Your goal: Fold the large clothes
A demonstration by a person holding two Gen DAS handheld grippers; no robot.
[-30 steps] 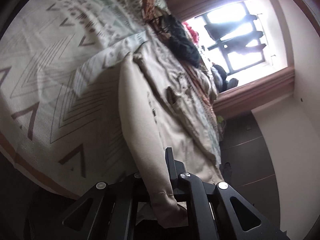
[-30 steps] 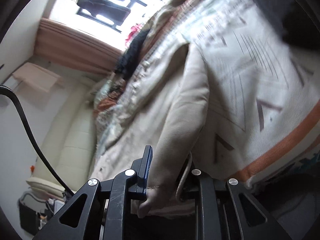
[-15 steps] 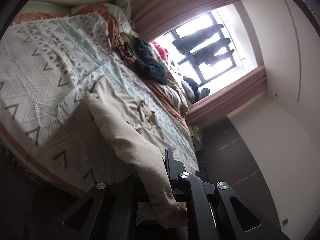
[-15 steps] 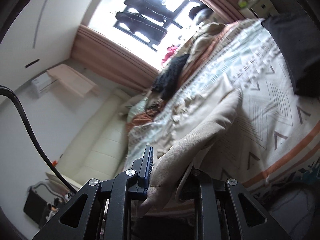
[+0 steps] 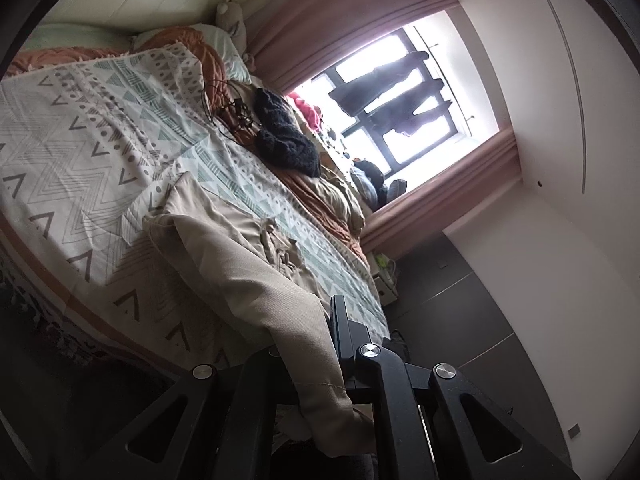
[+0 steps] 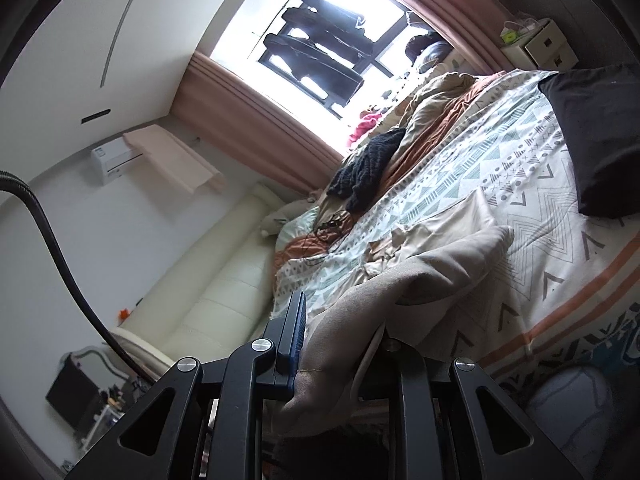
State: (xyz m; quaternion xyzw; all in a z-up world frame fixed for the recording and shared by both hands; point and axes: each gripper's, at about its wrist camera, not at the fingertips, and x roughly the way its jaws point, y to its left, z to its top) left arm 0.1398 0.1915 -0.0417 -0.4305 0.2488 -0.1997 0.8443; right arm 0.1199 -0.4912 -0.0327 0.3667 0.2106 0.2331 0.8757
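Note:
A large beige garment (image 5: 240, 264) lies across a bed with a patterned cover (image 5: 80, 152). Its near edge is lifted off the bed and runs up into both grippers. My left gripper (image 5: 320, 364) is shut on one hemmed corner, and the cloth hangs down between its fingers. In the right wrist view the same beige garment (image 6: 432, 264) rises from the patterned cover (image 6: 540, 216) into my right gripper (image 6: 340, 356), which is shut on the other hemmed corner together with a pale cord. The far part of the garment still rests flat on the bed.
A black knitted garment (image 5: 284, 136) and tangled cables (image 5: 236, 112) lie further up the bed by rust-coloured bedding. A dark pillow (image 6: 600, 136) sits at the bed's right. A cream sofa (image 6: 224, 292) stands along the wall, and a bright window (image 5: 400, 92) with pink curtains is behind.
Both grippers have risen and drawn back from the bed, still gripping the beige garment. Its near edge has lifted off the cover, and more of the room and window shows.

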